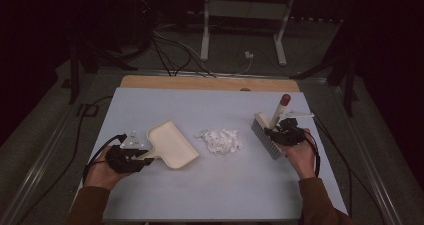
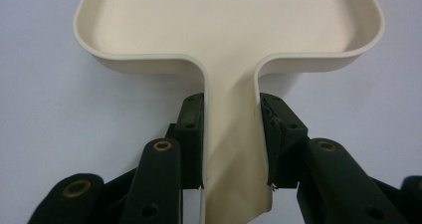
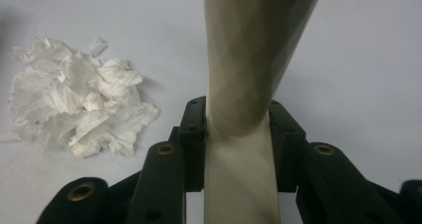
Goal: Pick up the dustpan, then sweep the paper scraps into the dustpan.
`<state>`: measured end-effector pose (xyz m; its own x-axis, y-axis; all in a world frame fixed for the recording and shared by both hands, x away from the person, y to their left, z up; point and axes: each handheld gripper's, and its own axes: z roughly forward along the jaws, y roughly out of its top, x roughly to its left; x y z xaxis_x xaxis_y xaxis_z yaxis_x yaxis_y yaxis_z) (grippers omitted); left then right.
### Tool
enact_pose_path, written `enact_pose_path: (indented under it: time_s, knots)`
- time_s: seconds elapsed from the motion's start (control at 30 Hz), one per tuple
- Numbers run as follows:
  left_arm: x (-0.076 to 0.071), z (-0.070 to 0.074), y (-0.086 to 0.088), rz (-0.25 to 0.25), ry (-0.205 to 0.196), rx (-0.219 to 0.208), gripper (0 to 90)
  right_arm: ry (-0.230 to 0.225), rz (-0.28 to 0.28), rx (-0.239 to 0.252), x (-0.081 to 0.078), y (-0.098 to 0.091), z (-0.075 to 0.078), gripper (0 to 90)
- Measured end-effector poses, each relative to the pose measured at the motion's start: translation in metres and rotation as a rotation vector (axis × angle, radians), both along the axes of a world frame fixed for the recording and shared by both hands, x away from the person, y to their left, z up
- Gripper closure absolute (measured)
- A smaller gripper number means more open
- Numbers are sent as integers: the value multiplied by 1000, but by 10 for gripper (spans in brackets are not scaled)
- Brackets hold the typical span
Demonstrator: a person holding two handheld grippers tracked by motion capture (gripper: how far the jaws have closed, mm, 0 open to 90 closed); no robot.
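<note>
We counted one cream dustpan (image 1: pixel 172 144), one hand brush (image 1: pixel 269 130) with a red-tipped handle, and one heap of torn white paper scraps (image 1: pixel 220 140) on the pale table (image 1: pixel 210 185). Our left gripper (image 2: pixel 231 134) pinched the dustpan's flat handle between its jaws, the tray reaching out straight ahead of it. Our right gripper (image 3: pixel 238 129) was clamped on the brush handle, which rose ahead of its jaws. The paper heap lay between the two grippers, ahead and left of the right one.
</note>
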<state>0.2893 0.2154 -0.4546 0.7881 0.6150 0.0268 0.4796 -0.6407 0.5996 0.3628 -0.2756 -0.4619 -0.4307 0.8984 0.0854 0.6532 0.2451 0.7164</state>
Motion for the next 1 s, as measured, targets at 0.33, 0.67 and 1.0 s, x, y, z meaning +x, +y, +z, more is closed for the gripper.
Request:
enact_pose_path:
  time_s: [0.33, 0.67, 1.0]
  knots:
    - [3, -2, -7, -21, 6, 13, 664, 0, 0, -2, 0, 0, 0, 672]
    - [6, -7, -15, -42, 17, 24, 664, -31, 37, -49, -1, 4, 0, 674]
    - [9, -9, -26, -62, 32, 36, 664, -78, 113, -76, -1, 17, 9, 675]
